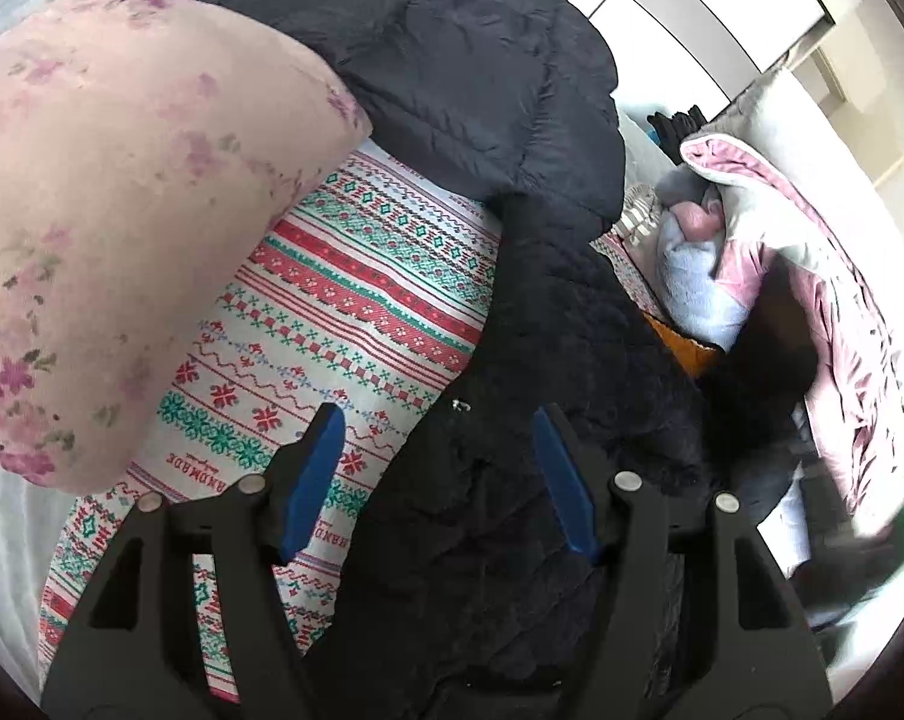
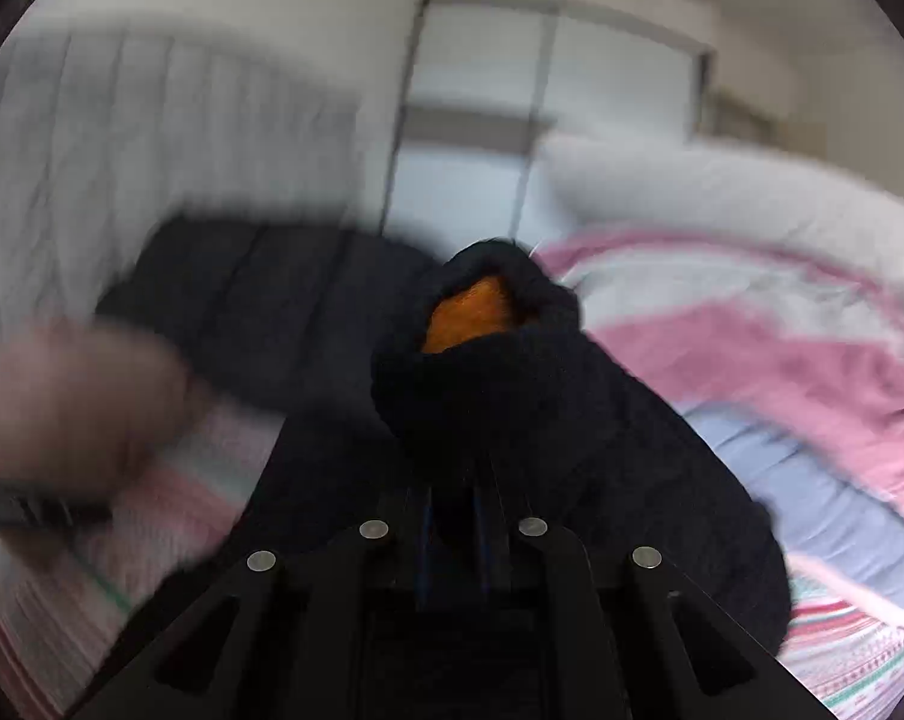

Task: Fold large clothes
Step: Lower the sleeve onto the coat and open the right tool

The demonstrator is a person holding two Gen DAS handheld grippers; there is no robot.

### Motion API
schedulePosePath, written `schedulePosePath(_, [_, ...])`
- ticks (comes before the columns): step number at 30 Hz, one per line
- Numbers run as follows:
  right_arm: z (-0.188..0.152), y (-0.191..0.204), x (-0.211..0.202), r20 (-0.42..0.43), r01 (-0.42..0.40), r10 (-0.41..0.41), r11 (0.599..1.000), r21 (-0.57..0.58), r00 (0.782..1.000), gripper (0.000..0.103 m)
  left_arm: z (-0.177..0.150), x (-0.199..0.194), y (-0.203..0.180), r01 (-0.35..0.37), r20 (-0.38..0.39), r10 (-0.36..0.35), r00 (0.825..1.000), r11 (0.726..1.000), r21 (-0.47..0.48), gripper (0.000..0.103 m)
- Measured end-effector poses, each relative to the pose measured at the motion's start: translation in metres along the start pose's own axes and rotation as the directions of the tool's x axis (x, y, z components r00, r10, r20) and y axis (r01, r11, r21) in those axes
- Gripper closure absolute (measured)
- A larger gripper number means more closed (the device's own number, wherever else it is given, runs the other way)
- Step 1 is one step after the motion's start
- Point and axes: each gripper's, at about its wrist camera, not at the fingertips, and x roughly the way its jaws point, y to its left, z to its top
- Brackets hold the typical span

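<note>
A black quilted jacket (image 1: 452, 90) lies across the patterned bed sheet (image 1: 344, 300), and its fleecy dark part runs down under my left gripper (image 1: 440, 420). That gripper hangs open above the jacket's edge, its blue pads (image 1: 317, 480) wide apart and not pressing on anything. In the blurred right wrist view my right gripper (image 2: 455, 480) is shut on a fold of the black jacket (image 2: 512, 420). A bunched end with orange lining (image 2: 476, 312) rises just beyond its fingers.
A pink floral sleeve (image 1: 104, 210) of a person fills the left side of the left wrist view. A heap of pink, grey and light blue bedding (image 1: 752, 240) lies to the right. White wardrobe doors (image 2: 482, 120) stand behind the bed.
</note>
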Motion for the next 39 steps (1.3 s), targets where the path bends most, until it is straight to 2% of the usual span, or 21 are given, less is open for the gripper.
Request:
schedulePosePath(4, [-0.032,0.032,0.055,-0.145,-0.012,0.008,1.0,-0.027,0.989,0.09,0.002,0.0,0.004,0.008,-0.006,-0.008,1.0,1.0,-0.006,0.037])
schedulePosePath(9, [-0.03,0.034,0.06,-0.136,-0.018,0.019,1.0,0.009,0.991,0.086,0.005,0.005,0.006,0.036,-0.033,-0.036,0.999,0.999,-0.024,0.037])
schedulePosePath(10, [-0.028,0.032,0.058,-0.134,-0.035,0.035,0.999,0.008,0.99,0.079,0.004,0.007,0.005,0.036,-0.035,-0.037,0.999,0.999,-0.025,0.037])
schedulePosePath(11, [-0.028,0.033,0.053,-0.13,-0.093,0.093,0.996,0.003,0.987,0.066,0.005,0.007,0.005,0.037,-0.037,-0.037,0.999,0.999,-0.025,0.037])
schedulePosePath(12, [-0.027,0.035,0.049,-0.134,-0.151,0.15,0.988,0.0,0.98,0.059,0.005,0.008,0.005,0.039,-0.038,-0.04,0.998,0.999,-0.025,0.037])
schedulePosePath(13, [-0.029,0.036,0.044,-0.156,-0.242,0.238,0.97,-0.007,0.959,0.046,0.005,0.007,0.005,0.041,-0.04,-0.042,0.998,0.999,-0.025,0.037])
schedulePosePath(14, [-0.03,0.037,0.037,-0.167,-0.291,0.284,0.956,-0.023,0.944,0.041,0.005,0.007,0.005,0.041,-0.04,-0.042,0.998,0.999,-0.025,0.037])
schedulePosePath(16, [-0.03,0.032,0.019,-0.135,-0.313,0.303,0.948,-0.062,0.943,0.041,0.005,0.007,0.004,0.038,-0.037,-0.038,0.999,0.999,-0.024,0.037])
schedulePosePath(19, [-0.021,-0.002,0.0,-0.039,-0.28,0.28,0.96,0.011,0.959,0.04,0.005,0.007,0.005,0.035,-0.034,-0.036,0.999,0.999,-0.021,0.037])
schedulePosePath(22, [-0.008,-0.067,0.003,0.001,-0.199,0.203,0.956,0.215,0.979,0.041,0.005,0.007,0.003,0.036,-0.037,-0.037,0.999,0.999,-0.013,0.037])
schedulePosePath(27, [-0.023,-0.161,0.036,-0.094,-0.013,0.071,0.858,0.513,0.993,0.041,0.003,0.01,-0.001,0.037,-0.046,-0.037,0.998,0.999,-0.003,0.037])
schedulePosePath(28, [-0.036,-0.171,0.047,-0.136,0.013,0.076,0.831,0.556,0.988,0.041,0.003,0.01,-0.001,0.034,-0.046,-0.034,0.998,0.999,0.001,0.037])
schedulePosePath(29, [-0.051,-0.173,0.059,-0.159,-0.016,0.133,0.813,0.581,0.978,0.041,0.003,0.011,-0.002,0.032,-0.046,-0.032,0.998,0.999,0.003,0.037])
schedulePosePath(30, [-0.061,-0.169,0.066,-0.174,-0.037,0.169,0.811,0.583,0.97,0.04,0.003,0.012,-0.001,0.031,-0.048,-0.031,0.998,1.0,0.002,0.037])
schedulePosePath(31, [-0.078,-0.152,0.078,-0.215,-0.054,0.199,0.842,0.537,0.956,0.039,0.004,0.013,-0.001,0.03,-0.049,-0.03,0.998,1.0,-0.002,0.037])
schedulePosePath(32, [-0.088,-0.134,0.083,-0.247,-0.037,0.164,0.892,0.451,0.955,0.039,0.003,0.013,-0.002,0.028,-0.049,-0.028,0.998,1.0,-0.006,0.037])
schedulePosePath(33, [-0.095,-0.114,0.081,-0.231,-0.004,0.089,0.939,0.345,0.969,0.039,0.003,0.014,-0.002,0.026,-0.05,-0.026,0.998,1.0,-0.006,0.037])
schedulePosePath(34, [-0.097,-0.106,0.077,-0.209,0.018,0.048,0.954,0.299,0.977,0.039,0.003,0.015,-0.003,0.023,-0.051,-0.023,0.998,1.0,-0.003,0.037])
schedulePosePath(35, [-0.098,-0.104,0.076,-0.204,0.028,0.036,0.953,0.302,0.978,0.039,0.002,0.017,-0.004,0.021,-0.054,-0.021,0.998,1.0,0.001,0.037])
schedulePosePath(37, [-0.095,-0.119,0.078,-0.228,-0.001,0.1,0.917,0.399,0.969,0.039,0.0,0.019,-0.006,0.02,-0.061,-0.02,0.998,1.0,0.009,0.037])
schedulePosePath(39, [-0.087,-0.124,0.079,-0.271,-0.006,0.121,0.92,0.391,0.955,0.039,-0.002,0.021,-0.009,0.023,-0.069,-0.022,0.997,0.999,0.022,0.037])
